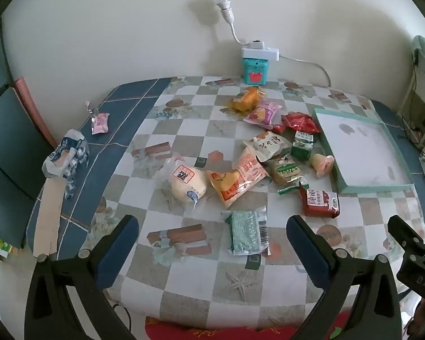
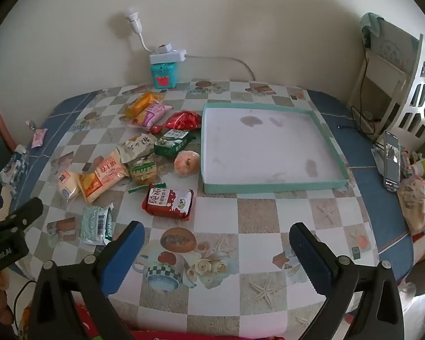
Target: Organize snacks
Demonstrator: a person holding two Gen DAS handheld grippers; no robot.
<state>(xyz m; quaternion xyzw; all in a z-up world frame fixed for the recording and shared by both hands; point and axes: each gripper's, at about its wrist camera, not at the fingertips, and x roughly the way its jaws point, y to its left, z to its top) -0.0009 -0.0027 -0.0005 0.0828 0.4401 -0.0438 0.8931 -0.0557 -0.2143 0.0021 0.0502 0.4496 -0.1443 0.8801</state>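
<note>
Both sets of tongs were spread as wide as they go and had nothing in them. The left tongs (image 1: 212, 243) hung over the near edge of the surface (image 2: 257, 215), and the right tongs (image 2: 216, 250) sat off to its side above a bare patch of the checkered cloth.

Closest to the left tongs was a pale green wrapped pack (image 1: 248, 232), lying just ahead, between the two fingers in that view. A bit further back, a red packet (image 2: 168, 202) lay just ahead and left of the right tongs, near the front corner of the teal tray (image 2: 272, 188).

Behind those was the main heap: a round white bun (image 1: 185, 182), an orange bag (image 1: 229, 184), a green packet (image 2: 172, 143), a peach-coloured jelly cup (image 2: 186, 163) almost touching the tray wall, then a shiny red pouch (image 2: 182, 120), a purple pack (image 2: 151, 114) and an orange-yellow pack (image 2: 140, 104) at the back.

So honestly, nothing looked sorted yet. The tray was empty apart from a few stains, every snack was outside it, and one small pink packet (image 1: 100, 123) lay well apart on the far left.
</note>
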